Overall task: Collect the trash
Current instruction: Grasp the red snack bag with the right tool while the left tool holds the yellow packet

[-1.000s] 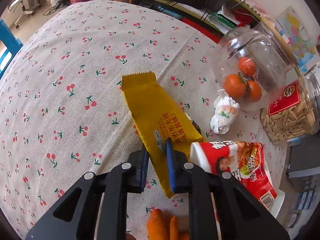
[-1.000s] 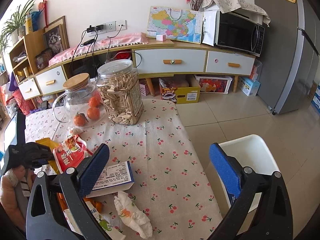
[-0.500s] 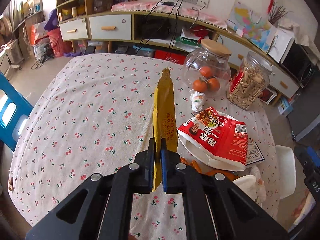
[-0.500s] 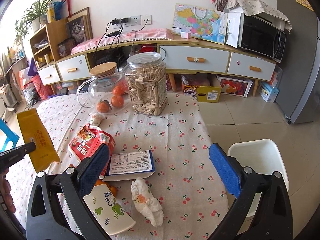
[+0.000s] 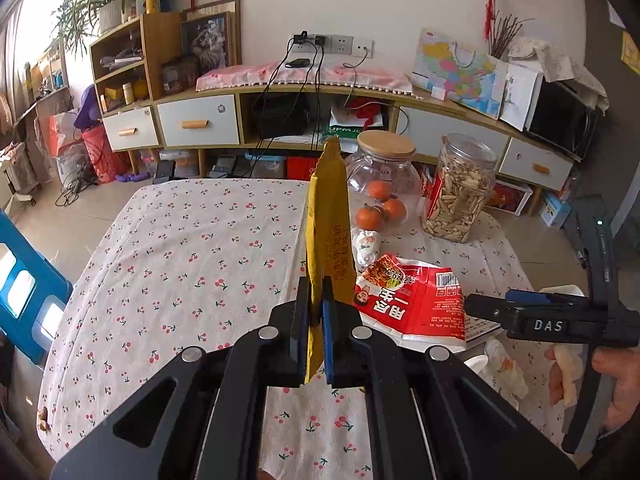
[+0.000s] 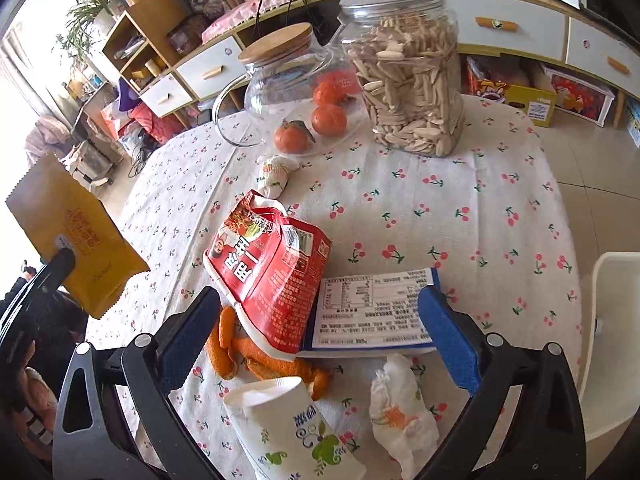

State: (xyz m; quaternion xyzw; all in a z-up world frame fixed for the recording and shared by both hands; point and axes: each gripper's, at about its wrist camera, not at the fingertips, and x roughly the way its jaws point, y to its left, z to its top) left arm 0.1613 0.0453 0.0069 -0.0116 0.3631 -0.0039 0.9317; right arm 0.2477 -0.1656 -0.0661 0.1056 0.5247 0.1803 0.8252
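Left gripper is clamped on the yellow snack wrapper's lower end, held up off the cherry-print tablecloth, right gripper gaping empty over the red snack bag, which looks light, crinkly, floppy, so pinch an edge.

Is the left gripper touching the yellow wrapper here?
Touching. The left wrist view shows the left gripper with its blue pads closed on the yellow wrapper, held clear of the tablecloth.

Two jars, three oranges, two wrappers, two tissues, one cup
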